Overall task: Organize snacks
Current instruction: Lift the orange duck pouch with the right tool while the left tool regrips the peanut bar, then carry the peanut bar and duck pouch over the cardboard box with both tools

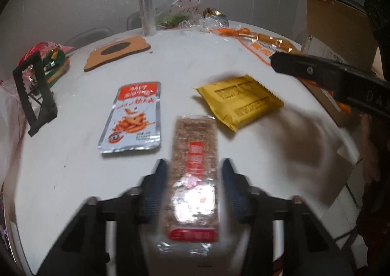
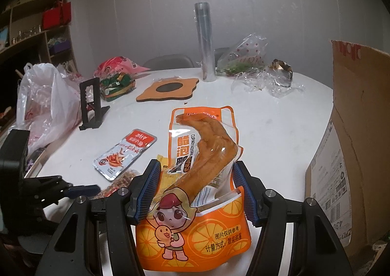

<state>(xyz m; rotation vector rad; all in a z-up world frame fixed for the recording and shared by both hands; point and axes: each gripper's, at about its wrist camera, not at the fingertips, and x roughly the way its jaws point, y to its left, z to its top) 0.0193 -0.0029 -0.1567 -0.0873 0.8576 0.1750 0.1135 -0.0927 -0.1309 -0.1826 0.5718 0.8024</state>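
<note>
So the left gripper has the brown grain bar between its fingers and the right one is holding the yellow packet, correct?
Not quite. The right gripper holds the orange chicken-foot pouch, as the right wrist view shows. The yellow packet lies on the white table in the left wrist view. The left gripper does have the brown grain bar between its fingers.

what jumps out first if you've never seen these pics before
The big orange duck-foot snack pouch fills the middle of the right wrist view, gripped by the right tongs above the white table. In the left wrist view, the left tongs hold a long clear-wrapped snack bar, with a silver sachet and a yellow packet lying just beyond.
</note>
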